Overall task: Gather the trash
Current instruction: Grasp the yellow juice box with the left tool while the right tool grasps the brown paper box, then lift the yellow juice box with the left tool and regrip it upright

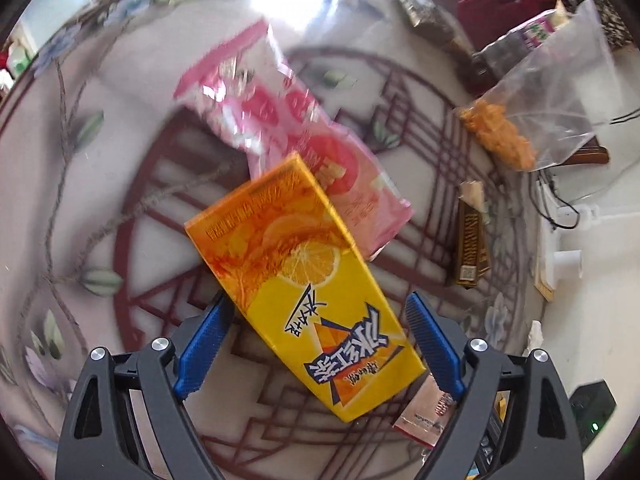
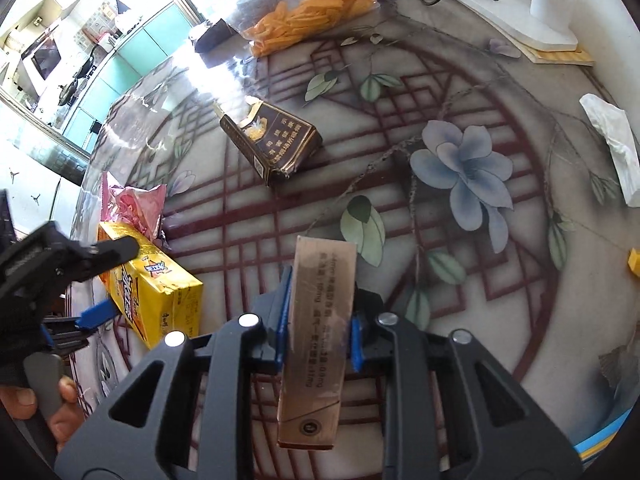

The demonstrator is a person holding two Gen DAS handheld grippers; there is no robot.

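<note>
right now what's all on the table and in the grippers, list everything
drink carton: 1, yellow and orange, lying on the table between the left gripper's open fingers
snack wrapper: 1, pink, behind the carton, partly under it
dark cigarette pack: 1, brown, opened, mid-table
copper pack: 1, coppery brown, clamped in the right gripper
clear bag: 1, orange snack strips inside, far edge
tissue: 1, white, crumpled, right edge
white stand: 1, far right corner
table: 1, glossy, flower and red lattice print
left gripper: black, blue fingers, open
right gripper: black, blue fingers, shut
hand: 1, holding the left gripper's handle
</note>
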